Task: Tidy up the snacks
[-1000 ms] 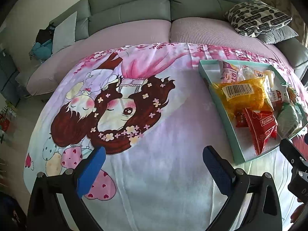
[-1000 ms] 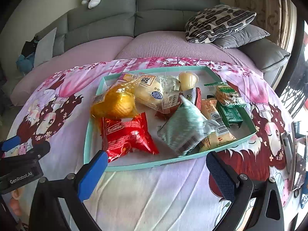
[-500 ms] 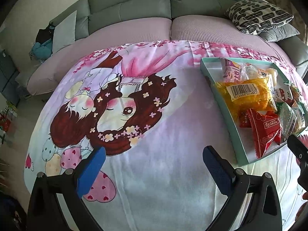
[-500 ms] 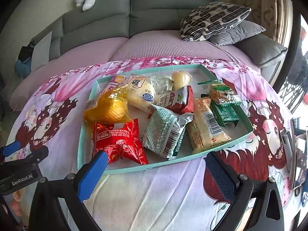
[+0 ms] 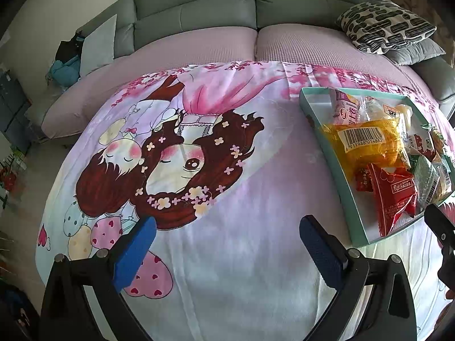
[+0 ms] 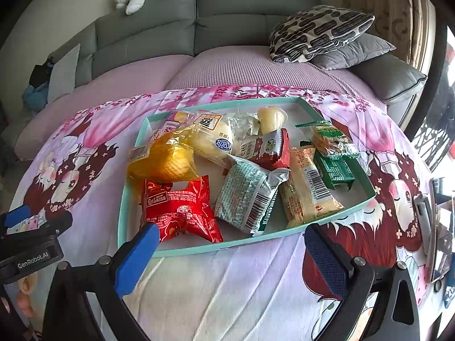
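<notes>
Snacks fill the teal tray [image 6: 133, 170] on the cartoon-print sheet [image 5: 227, 255] in front of you: a yellow packet [image 6: 163, 162] at the tray's left, a red packet [image 6: 182, 210] just in front of it, a grey-green packet [image 6: 247, 193] beside that, and a green packet [image 6: 335, 167] toward the right. Your right gripper [image 6: 227, 253] hangs over the tray's near edge with its jaws spread wide and empty, its left finger overlapping the red packet. Your left gripper [image 5: 224, 244] hovers over bare sheet left of the tray, jaws likewise apart and holding nothing.
</notes>
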{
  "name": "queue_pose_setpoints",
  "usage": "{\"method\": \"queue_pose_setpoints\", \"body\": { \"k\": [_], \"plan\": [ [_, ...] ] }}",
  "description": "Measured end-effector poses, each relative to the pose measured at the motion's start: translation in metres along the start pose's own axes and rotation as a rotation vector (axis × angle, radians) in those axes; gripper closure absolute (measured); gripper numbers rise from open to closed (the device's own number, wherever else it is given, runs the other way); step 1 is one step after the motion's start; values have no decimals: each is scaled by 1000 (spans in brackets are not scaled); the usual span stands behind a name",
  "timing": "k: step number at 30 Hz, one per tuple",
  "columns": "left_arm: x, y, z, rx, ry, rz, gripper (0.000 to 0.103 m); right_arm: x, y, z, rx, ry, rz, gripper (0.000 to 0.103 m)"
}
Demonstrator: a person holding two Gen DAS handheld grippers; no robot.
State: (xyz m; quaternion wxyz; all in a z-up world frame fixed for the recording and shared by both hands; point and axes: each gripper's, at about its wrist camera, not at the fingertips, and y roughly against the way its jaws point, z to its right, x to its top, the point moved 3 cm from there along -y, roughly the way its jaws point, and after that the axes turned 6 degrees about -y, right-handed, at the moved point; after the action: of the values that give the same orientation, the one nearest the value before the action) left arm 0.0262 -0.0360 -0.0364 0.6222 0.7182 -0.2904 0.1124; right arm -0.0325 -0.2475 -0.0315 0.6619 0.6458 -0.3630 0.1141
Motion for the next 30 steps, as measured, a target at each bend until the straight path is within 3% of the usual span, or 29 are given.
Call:
{"method": "queue_pose_setpoints", "body": {
  "k": [30],
  "plan": [
    [0,5,0,48,-7,21,2,-1,0,-2,-2,1,-2,0]
  ]
}}
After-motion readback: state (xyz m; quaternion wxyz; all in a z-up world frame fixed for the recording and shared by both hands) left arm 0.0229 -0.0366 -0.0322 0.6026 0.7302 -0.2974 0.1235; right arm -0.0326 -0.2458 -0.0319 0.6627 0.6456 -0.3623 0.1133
